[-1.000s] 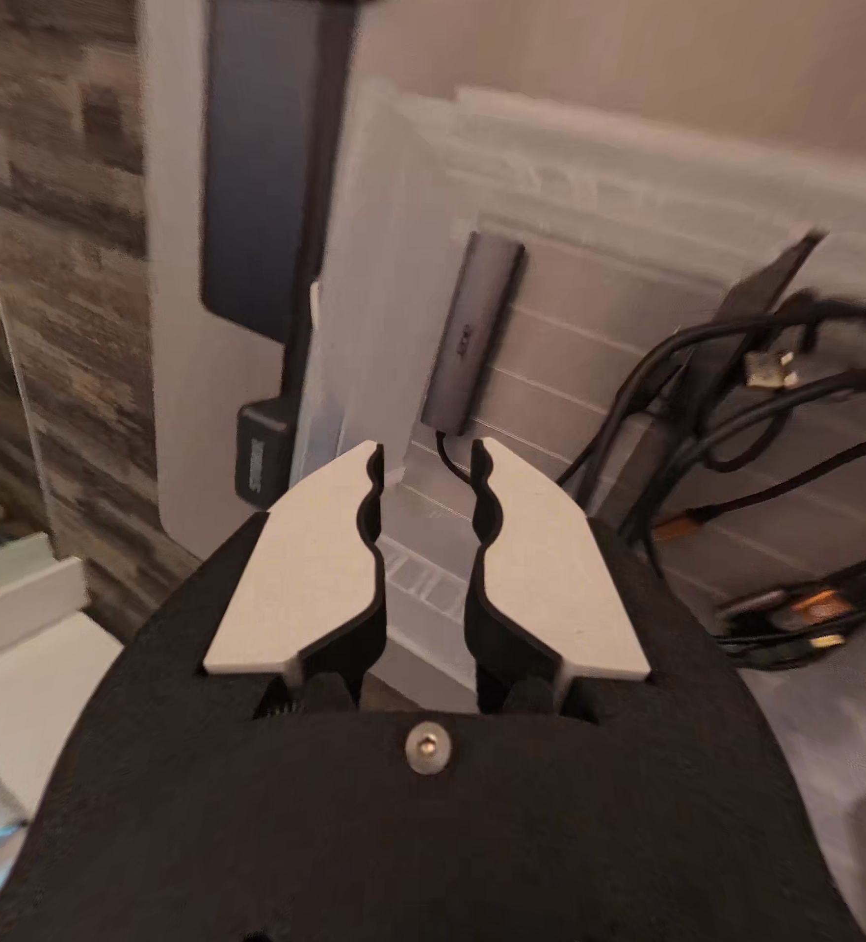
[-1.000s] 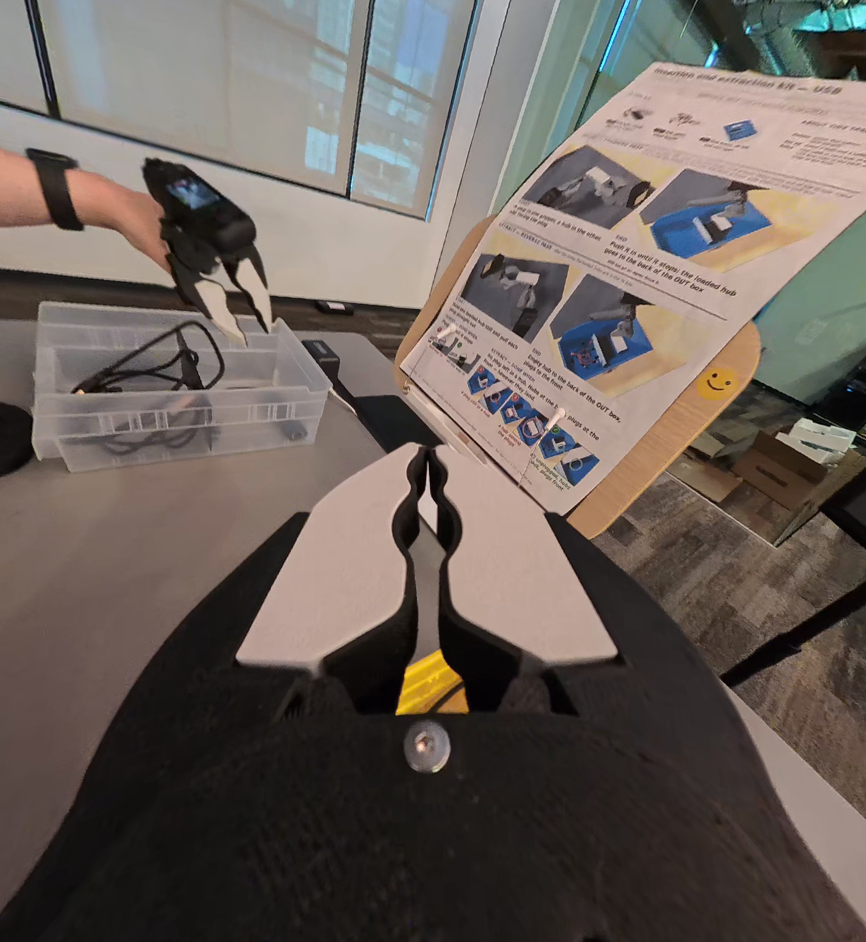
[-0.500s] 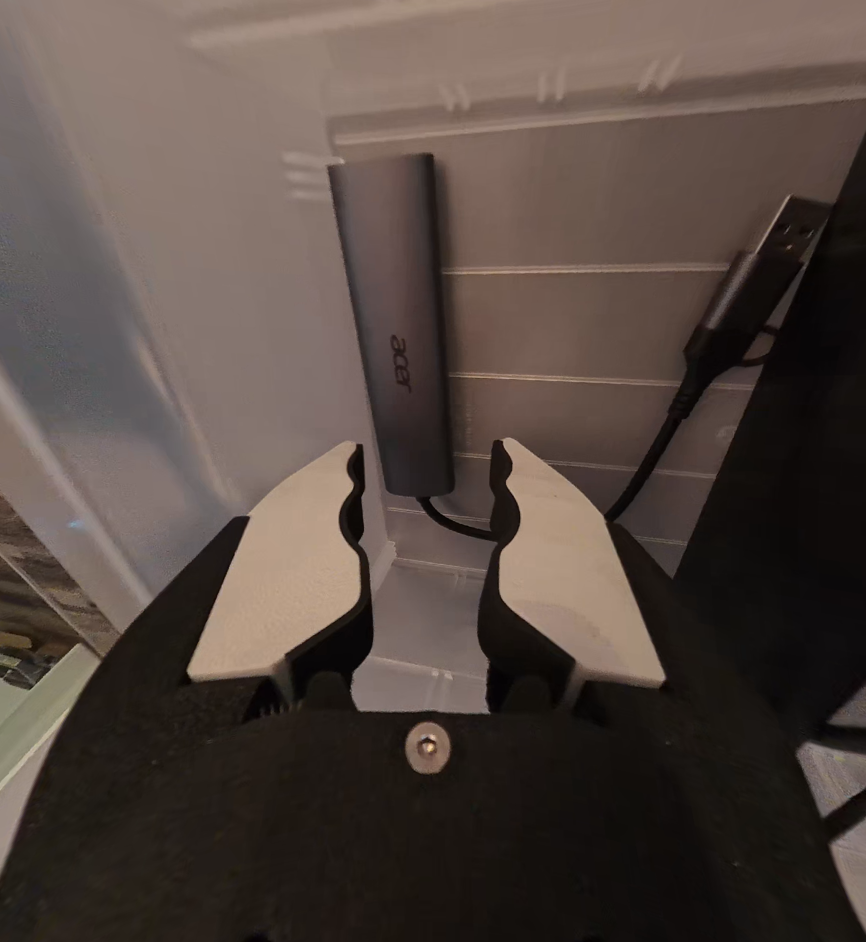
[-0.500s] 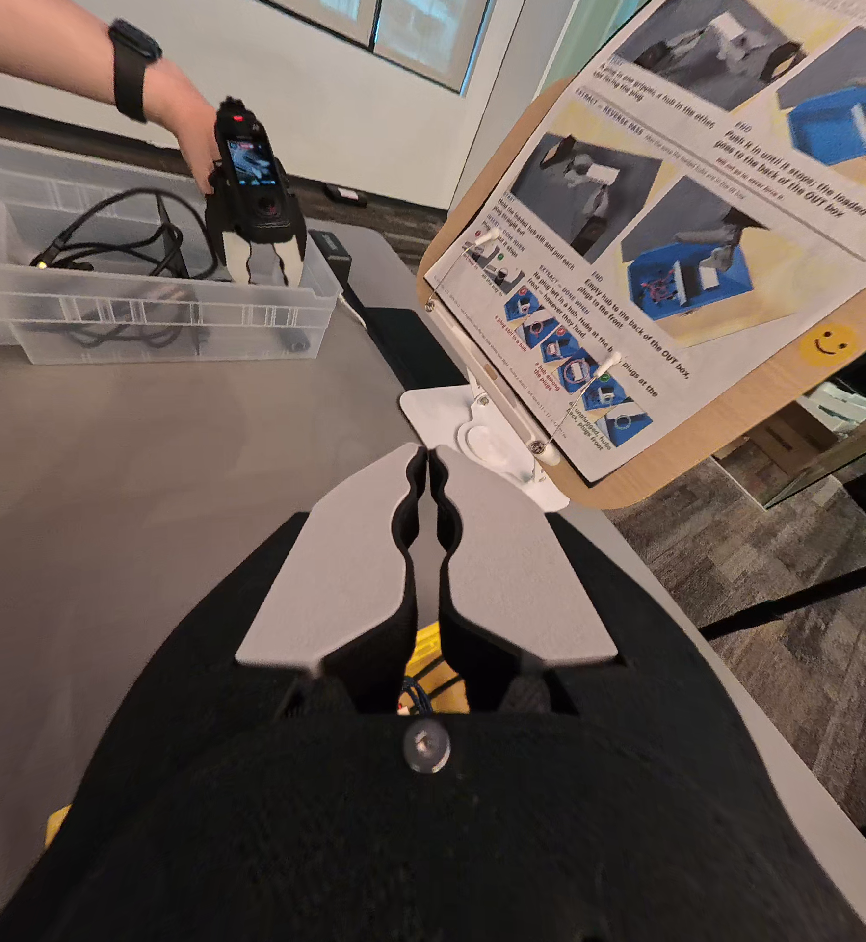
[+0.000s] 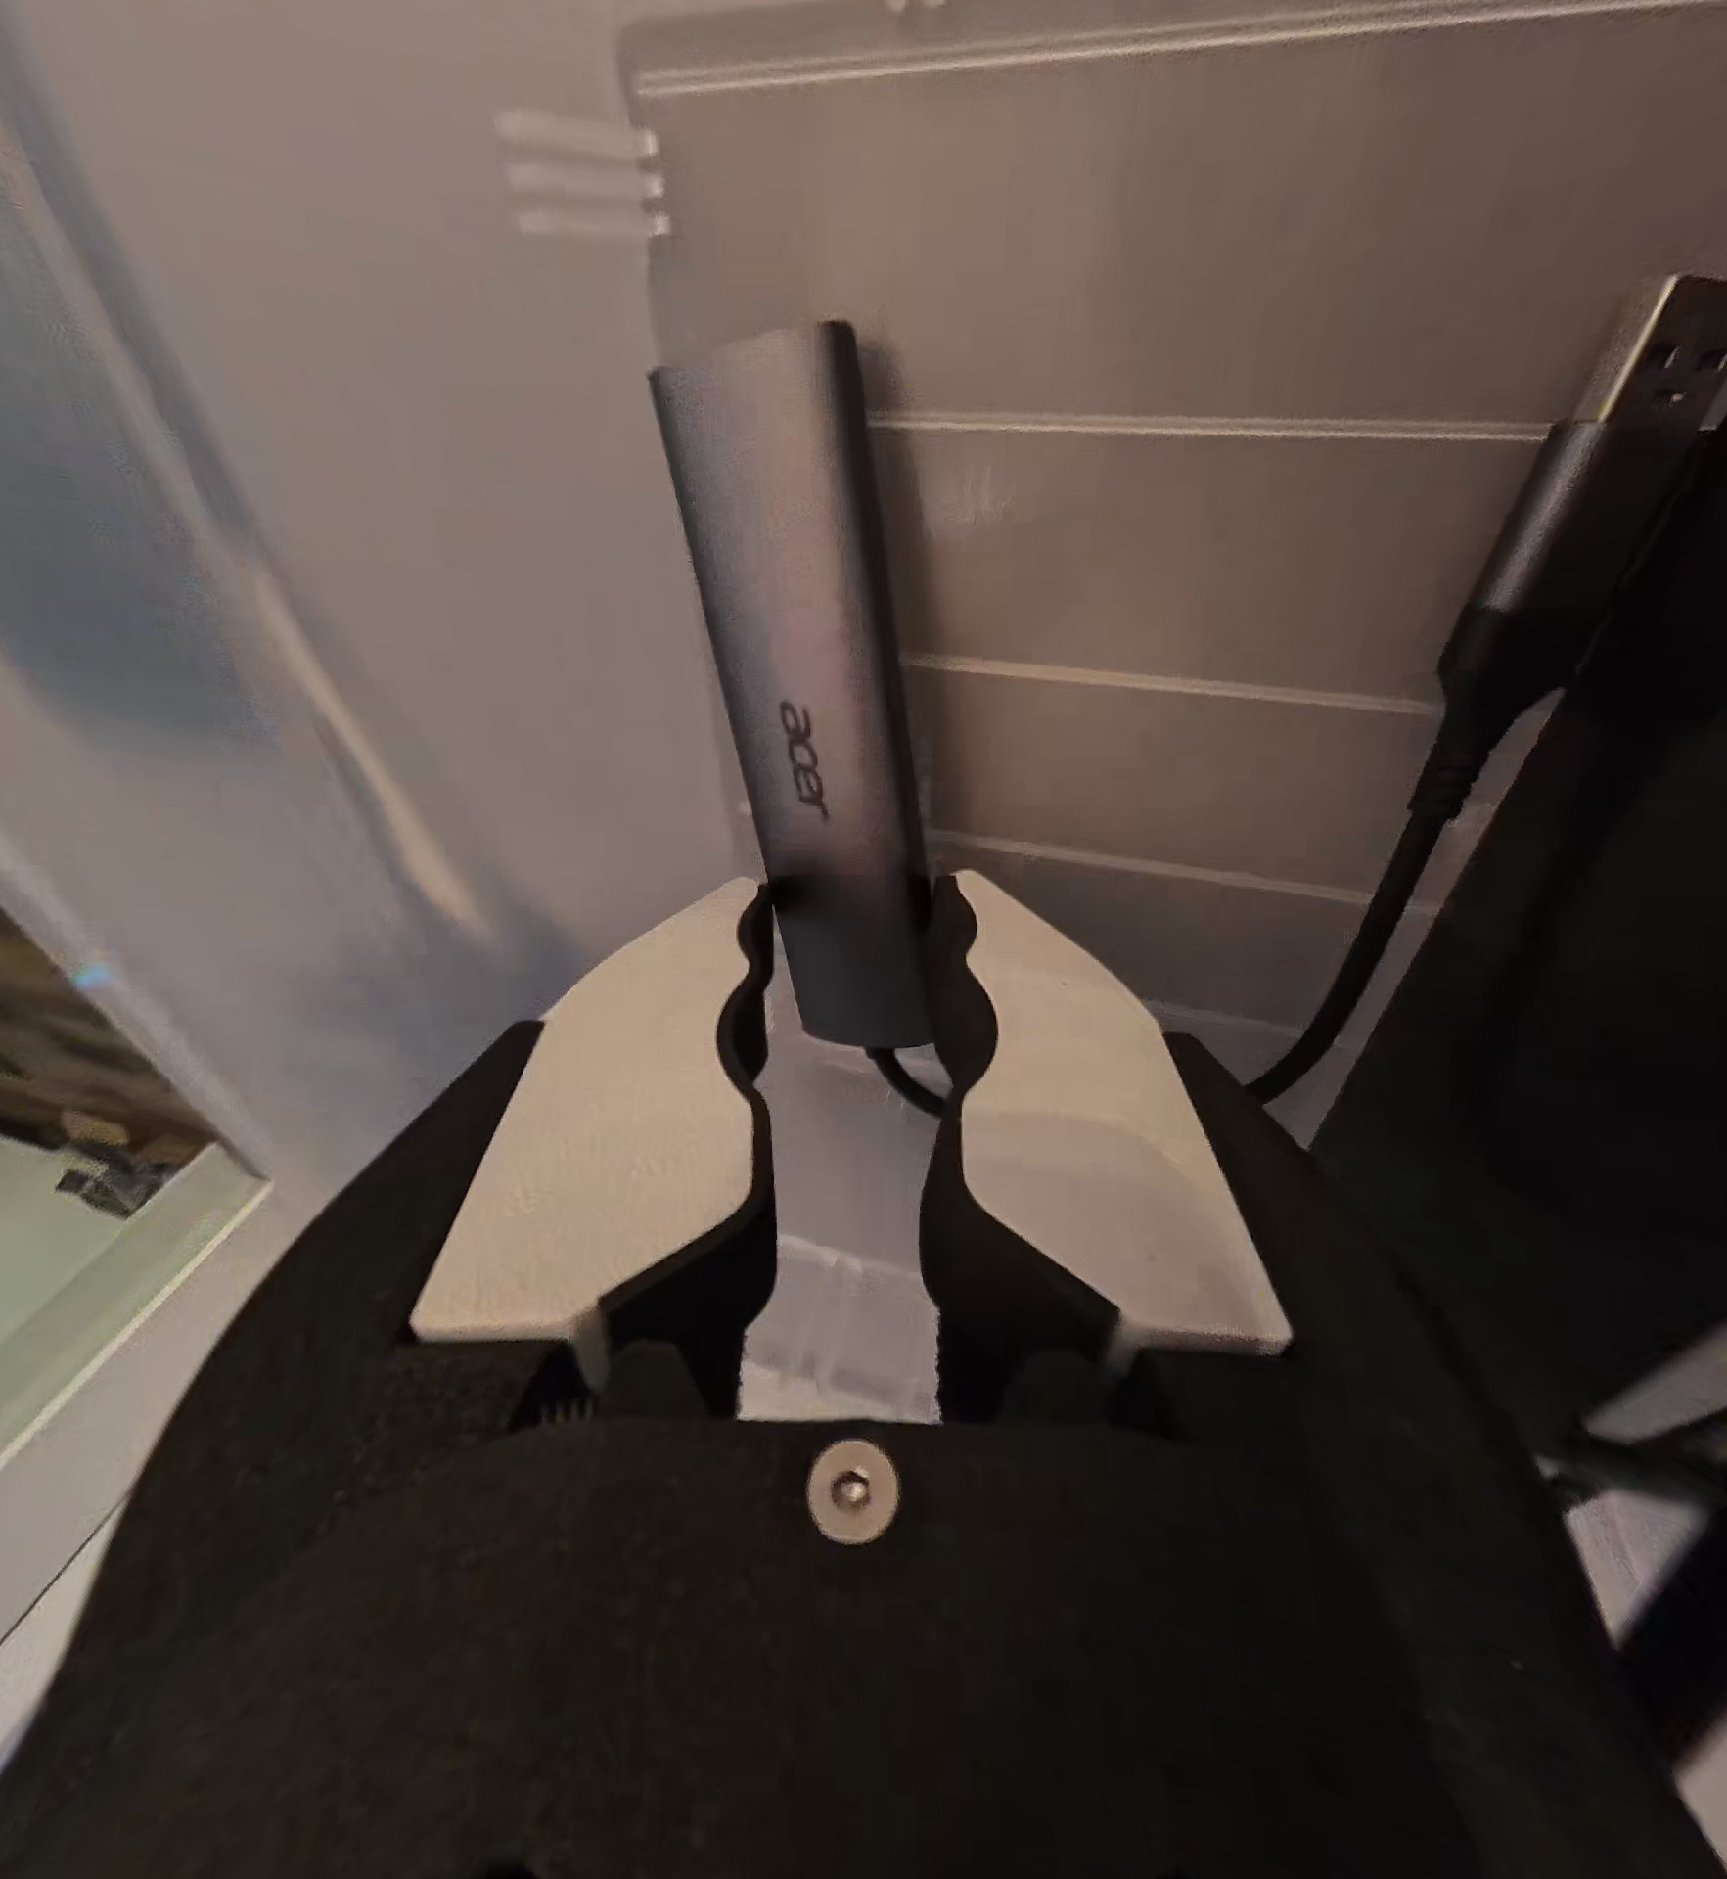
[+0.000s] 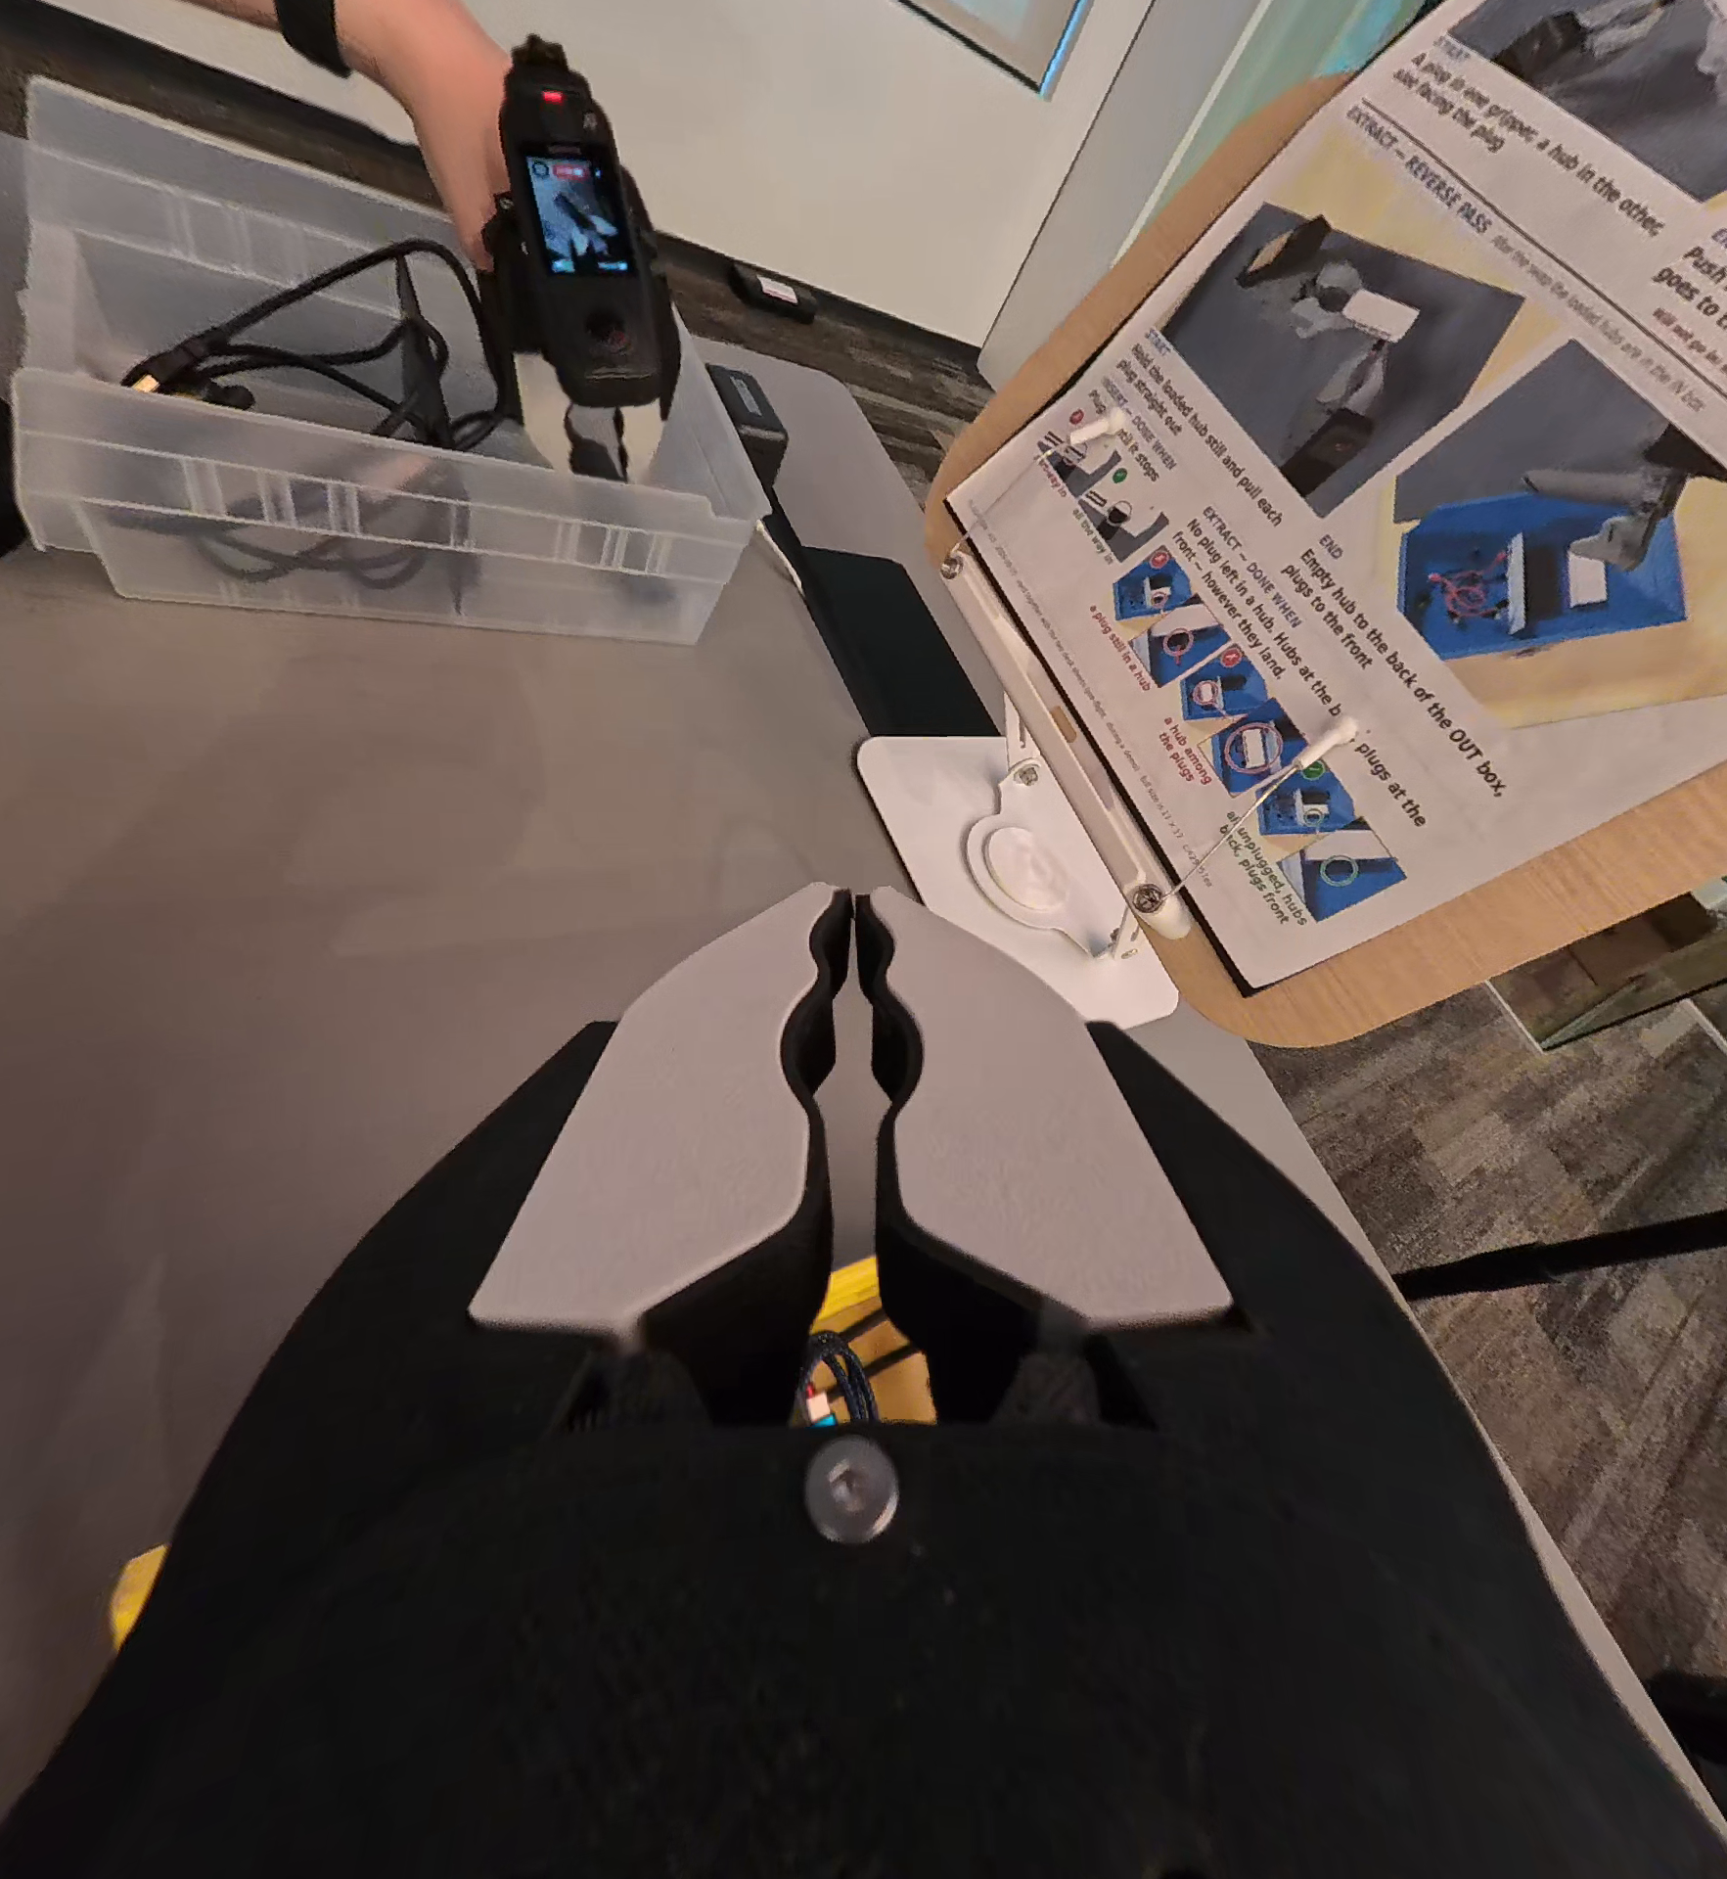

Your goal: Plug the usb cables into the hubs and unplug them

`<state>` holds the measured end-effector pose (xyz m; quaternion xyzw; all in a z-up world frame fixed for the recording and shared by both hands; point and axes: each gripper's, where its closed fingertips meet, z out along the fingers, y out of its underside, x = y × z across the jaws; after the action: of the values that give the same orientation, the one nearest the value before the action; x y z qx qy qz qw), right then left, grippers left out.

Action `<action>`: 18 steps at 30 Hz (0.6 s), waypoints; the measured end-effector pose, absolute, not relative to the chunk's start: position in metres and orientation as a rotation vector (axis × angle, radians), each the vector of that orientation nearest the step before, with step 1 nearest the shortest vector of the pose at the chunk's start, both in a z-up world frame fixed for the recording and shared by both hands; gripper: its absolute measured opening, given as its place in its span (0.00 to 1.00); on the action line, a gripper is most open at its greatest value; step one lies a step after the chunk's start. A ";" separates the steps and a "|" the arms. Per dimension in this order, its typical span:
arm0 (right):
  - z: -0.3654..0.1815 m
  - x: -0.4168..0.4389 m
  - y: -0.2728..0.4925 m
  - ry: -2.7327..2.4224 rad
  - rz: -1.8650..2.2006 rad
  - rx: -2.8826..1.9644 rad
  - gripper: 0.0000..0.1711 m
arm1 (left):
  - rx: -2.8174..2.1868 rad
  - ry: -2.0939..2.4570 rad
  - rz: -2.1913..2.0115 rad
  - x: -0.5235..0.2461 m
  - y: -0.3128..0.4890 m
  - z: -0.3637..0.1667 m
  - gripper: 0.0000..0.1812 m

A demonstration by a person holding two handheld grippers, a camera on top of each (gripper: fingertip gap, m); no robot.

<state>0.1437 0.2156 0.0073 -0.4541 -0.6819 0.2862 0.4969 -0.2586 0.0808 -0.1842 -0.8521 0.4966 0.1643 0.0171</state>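
A slim grey USB hub lies in the clear plastic bin, its far end tilted up off the ribbed floor. My left gripper is shut on the hub's near end, where its black cord comes out. The cord's grey USB plug lies to the right. In the right wrist view the left gripper reaches down into the bin beside a tangle of black cables. My right gripper is shut and empty above the grey table.
An instruction sheet on a wooden board leans on a white stand at the table's right edge. A dark block fills the right of the bin. A black box sits behind the bin. A person's hand holds the left gripper. Spacing between my two grippers at the tips: around 45 cm.
My left gripper moved forward and closed on the hub's near end, and the hub's far end tipped up. The right gripper stayed shut and now points lower at the table.
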 end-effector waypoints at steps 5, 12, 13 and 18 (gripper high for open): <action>0.009 0.142 0.210 -1.666 0.718 -1.082 0.01 | -2.569 1.469 0.708 -0.259 0.080 -0.128 0.16; 0.006 0.135 0.196 -1.708 0.739 -1.038 0.01 | -2.473 1.471 1.000 -0.233 0.072 -0.029 0.16; 0.008 0.135 0.194 -1.709 0.740 -1.031 0.01 | -2.459 1.473 1.041 -0.226 0.072 -0.014 0.16; 0.027 0.148 0.190 -1.670 0.762 -0.990 0.02 | -2.364 1.487 1.198 -0.177 0.075 0.061 0.16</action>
<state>0.1483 0.1899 0.0267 -0.4099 -0.6916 0.3156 0.5040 -0.1767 0.0747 0.0609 -0.7769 0.4886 0.3938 0.0511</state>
